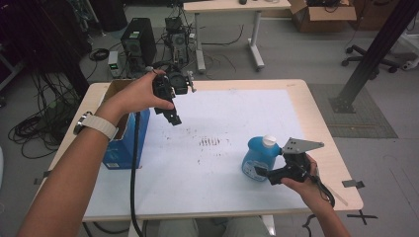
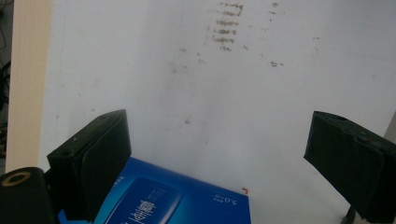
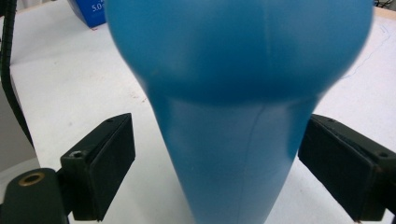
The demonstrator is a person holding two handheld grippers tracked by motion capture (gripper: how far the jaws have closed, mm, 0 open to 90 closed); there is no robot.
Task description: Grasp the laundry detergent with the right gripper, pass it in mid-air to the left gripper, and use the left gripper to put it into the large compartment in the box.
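Observation:
A blue plastic bottle (image 1: 259, 157) with a white cap (image 1: 269, 141) stands on the white sheet at the table's right front. My right gripper (image 1: 262, 172) is open, its jaws on either side of the bottle's narrow part, with gaps on both sides. In the right gripper view the bottle (image 3: 233, 70) sits between the jaws of the right gripper (image 3: 217, 163). My left gripper (image 1: 173, 117) hangs open in the air at the back left, pointing down beside a blue carton (image 1: 121, 143). In the left gripper view the left gripper (image 2: 215, 163) holds nothing, and the carton's top (image 2: 177, 198) shows below it.
The table (image 1: 301, 94) has a wooden rim around the white sheet, with dark smudges (image 1: 210, 142) near the middle. The left gripper's black cable (image 1: 133, 173) drops over the front edge. Beyond the table are a computer tower (image 1: 138, 42), floor cables, another desk and a black post (image 1: 375, 54).

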